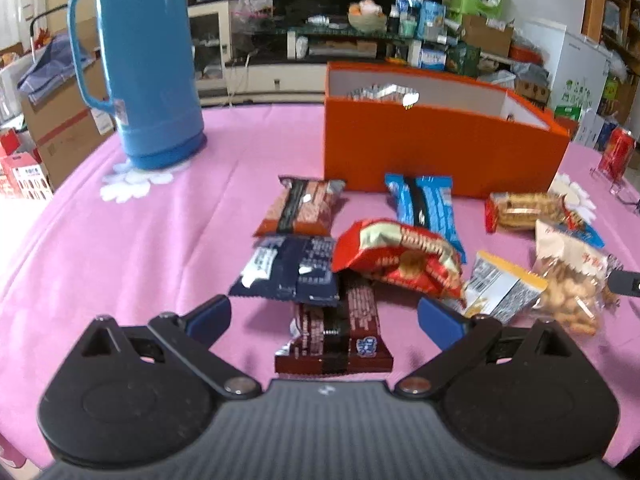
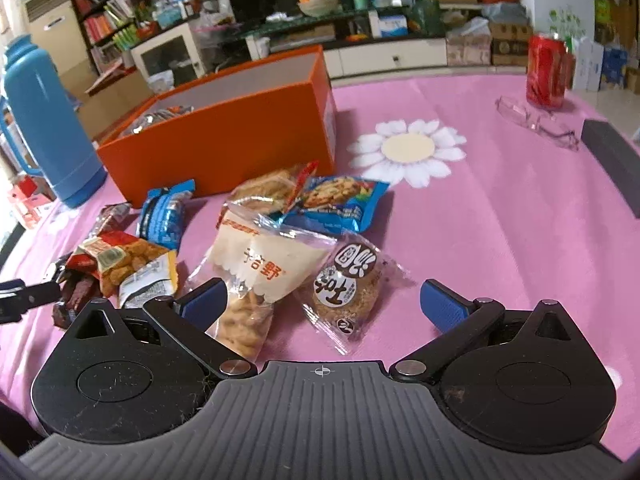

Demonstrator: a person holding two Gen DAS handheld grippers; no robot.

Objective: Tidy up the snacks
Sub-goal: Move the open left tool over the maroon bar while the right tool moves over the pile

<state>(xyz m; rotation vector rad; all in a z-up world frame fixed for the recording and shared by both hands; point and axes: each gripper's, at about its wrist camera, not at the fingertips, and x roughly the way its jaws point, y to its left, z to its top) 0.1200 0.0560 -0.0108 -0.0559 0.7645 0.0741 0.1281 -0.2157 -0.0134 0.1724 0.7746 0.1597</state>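
Step in hand, judged: pick-up approach; most snacks remain on the pink tabletop [image 1: 120,248], a few packets already in the orange box [image 1: 440,152] at upper centre. The left hand-held gripper [image 1: 324,316] is spread wide, empty, above the dark brown bar [image 1: 340,340] at lower centre. The right hand-held gripper [image 2: 322,304] is likewise spread, empty, straddling the biscuit bag [image 2: 256,276] and round cake packet [image 2: 346,284]. Next move calls for lowering, closing on one packet only, then carrying it to the box.
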